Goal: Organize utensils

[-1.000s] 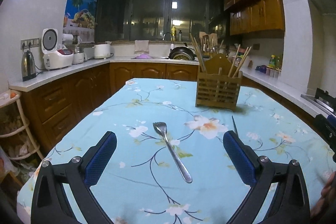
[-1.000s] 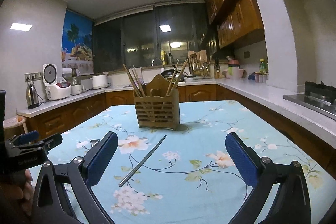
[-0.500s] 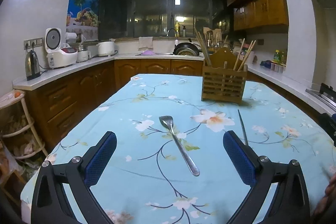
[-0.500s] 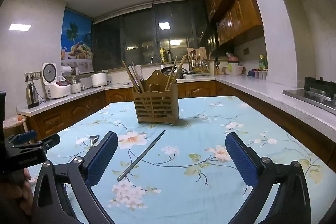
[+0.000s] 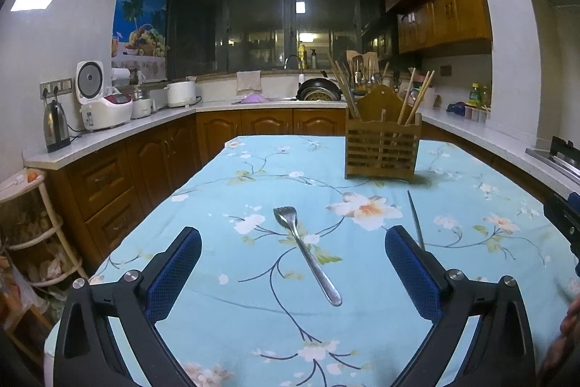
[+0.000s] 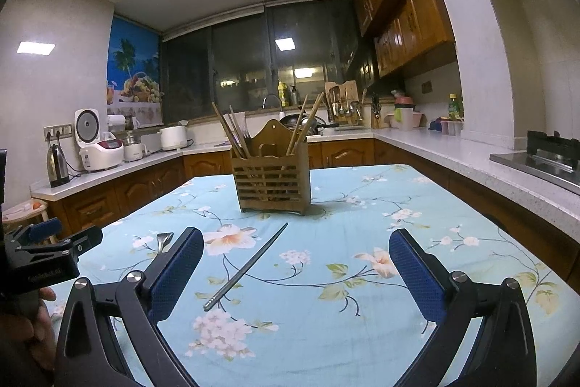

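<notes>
Fork (image 5: 306, 252): flat on the floral worktop (image 5: 224, 198), framed by left gripper (image 5: 293, 272), jaws wide, empty. Metal chopstick (image 6: 246, 266): loose, ahead of right gripper (image 6: 296, 272), likewise agape. Wooden utensil holder (image 6: 271, 178): upright beyond, likely destination.

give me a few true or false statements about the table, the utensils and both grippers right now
1. The silver metal fork lies flat on the blue floral tablecloth. True.
2. The left gripper is shut on the fork. False: its jaws stand wide open, and the fork lies on the cloth between them.
3. The slatted wooden utensil holder has tipped over. False: it stands upright with wooden chopsticks in it.
4. The grey metal chopstick lies on the cloth in front of the holder. True.
5. The right gripper holds nothing. True.
</notes>
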`<state>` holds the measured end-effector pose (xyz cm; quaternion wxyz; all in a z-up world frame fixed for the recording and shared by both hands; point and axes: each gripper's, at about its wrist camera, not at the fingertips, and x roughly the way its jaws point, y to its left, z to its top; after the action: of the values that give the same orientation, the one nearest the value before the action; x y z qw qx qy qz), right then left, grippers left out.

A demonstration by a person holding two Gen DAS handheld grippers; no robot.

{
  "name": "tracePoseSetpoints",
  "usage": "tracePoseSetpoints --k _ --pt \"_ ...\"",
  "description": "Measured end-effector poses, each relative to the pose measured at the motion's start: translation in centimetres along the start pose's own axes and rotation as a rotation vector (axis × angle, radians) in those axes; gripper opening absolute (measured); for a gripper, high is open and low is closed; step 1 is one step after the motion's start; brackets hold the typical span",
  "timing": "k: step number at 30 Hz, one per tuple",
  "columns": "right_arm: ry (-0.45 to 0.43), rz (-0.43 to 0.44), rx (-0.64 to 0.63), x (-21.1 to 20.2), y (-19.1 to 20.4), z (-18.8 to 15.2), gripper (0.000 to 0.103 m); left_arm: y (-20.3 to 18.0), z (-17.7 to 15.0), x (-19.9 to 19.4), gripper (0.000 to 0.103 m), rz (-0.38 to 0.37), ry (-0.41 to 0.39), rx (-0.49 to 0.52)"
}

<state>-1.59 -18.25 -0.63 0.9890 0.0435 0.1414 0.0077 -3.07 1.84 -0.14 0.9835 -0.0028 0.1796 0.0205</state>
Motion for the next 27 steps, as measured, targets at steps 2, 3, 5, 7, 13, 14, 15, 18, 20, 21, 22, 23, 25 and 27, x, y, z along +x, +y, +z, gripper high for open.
tracePoseSetpoints --k 2,3,5,7,13,14,15,18,20,21,22,23,25,27 --pt "0.001 0.002 -0.001 0.0 0.05 -0.07 0.103 0.02 -0.07 0.05 0.102 -0.004 0.004 -0.001" --pt "0.0 0.003 0.0 -0.02 0.07 -0.12 0.103 0.05 -0.07 0.06 0.102 -0.005 0.006 -0.001" --pt "-0.001 0.002 -0.001 -0.03 0.12 -0.1 0.103 0.08 -0.01 0.04 0.102 -0.004 0.005 0.0" --pt "-0.005 0.003 -0.001 -0.14 0.16 -0.07 0.103 0.07 0.07 -0.1 0.102 -0.005 0.002 0.003" --pt "-0.008 0.007 -0.003 -0.18 0.33 0.09 0.103 0.05 0.16 -0.28 0.102 -0.003 -0.004 0.008" --pt "-0.008 0.008 -0.002 -0.15 0.37 0.07 0.103 -0.02 0.12 -0.28 0.102 -0.002 -0.005 0.009" --pt "-0.008 0.008 -0.002 -0.17 0.38 0.07 0.103 -0.04 0.1 -0.27 0.102 -0.001 -0.004 0.009" --pt "-0.007 0.007 -0.001 -0.15 0.39 0.06 0.103 -0.13 0.01 -0.25 0.102 0.0 -0.001 0.01" --pt "-0.007 0.008 0.0 -0.2 0.4 0.07 0.103 -0.18 0.07 -0.31 0.102 0.001 0.0 0.012" --pt "-0.008 0.009 0.0 -0.23 0.38 0.07 0.103 -0.15 0.02 -0.26 0.102 0.001 -0.002 0.01" --pt "-0.008 0.008 -0.001 -0.23 0.37 0.08 0.103 -0.16 0.01 -0.27 0.102 0.001 -0.003 0.011" --pt "-0.008 0.008 -0.002 -0.23 0.44 0.06 0.103 -0.17 0.07 -0.32 0.102 0.002 -0.004 0.012" --pt "-0.008 0.007 -0.002 -0.23 0.44 0.06 0.103 -0.21 -0.02 -0.28 0.102 0.002 -0.005 0.012" --pt "-0.006 0.008 -0.001 -0.21 0.46 0.05 0.103 -0.21 -0.04 -0.28 0.102 0.003 -0.004 0.012"
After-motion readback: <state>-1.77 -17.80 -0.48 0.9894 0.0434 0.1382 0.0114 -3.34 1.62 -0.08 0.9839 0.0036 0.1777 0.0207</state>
